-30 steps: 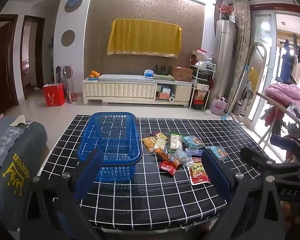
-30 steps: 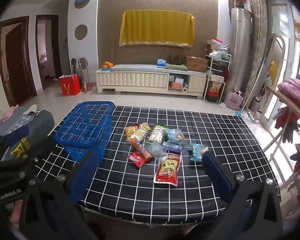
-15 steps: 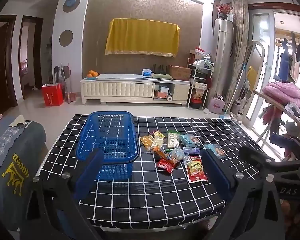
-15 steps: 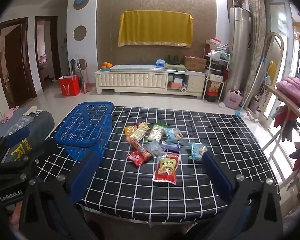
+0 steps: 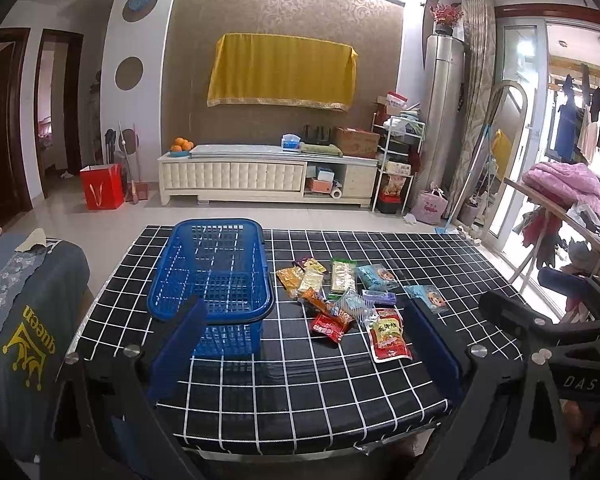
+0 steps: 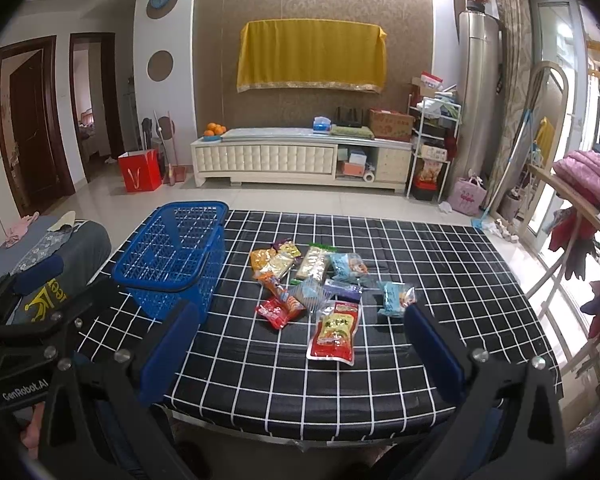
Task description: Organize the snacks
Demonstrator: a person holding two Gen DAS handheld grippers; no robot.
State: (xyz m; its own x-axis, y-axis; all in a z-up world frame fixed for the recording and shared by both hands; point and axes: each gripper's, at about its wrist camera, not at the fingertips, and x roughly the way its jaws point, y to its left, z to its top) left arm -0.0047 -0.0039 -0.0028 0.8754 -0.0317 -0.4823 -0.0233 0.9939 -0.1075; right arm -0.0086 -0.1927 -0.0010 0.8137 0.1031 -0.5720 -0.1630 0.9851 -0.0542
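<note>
A: How do the two claws stand?

B: The left claw [image 5: 304, 354] has its blue fingers [image 5: 178, 344] wide apart and holds nothing. The right claw [image 6: 296, 356] is the same, fingers apart and empty. Both hang over the near edge of the counter [image 5: 300, 400], short of the basket [image 5: 216, 280].

A: Where is the basket?

B: It is blue, it stands upright on the left part of the counter, and I see nothing inside it. In the left wrist view the left finger of the left claw covers its near corner.

A: And the snacks?

B: The snacks [image 5: 340, 292] lie in a loose heap just right of the basket, not touching it. Nearest to the claws, on the side of the heap away from the basket, is a red pouch [image 6: 334, 332] with a yellow label. A small red pack [image 6: 274, 312] lies nearer the basket. A pale blue pack [image 6: 394, 298] lies a little apart, on the far side of the heap from the basket.

A: What is beyond the basket?

B: Past the counter's far edge is floor, then a white cabinet [image 6: 300, 156] by the wall, with a yellow cloth [image 6: 312, 58] hanging above.
</note>
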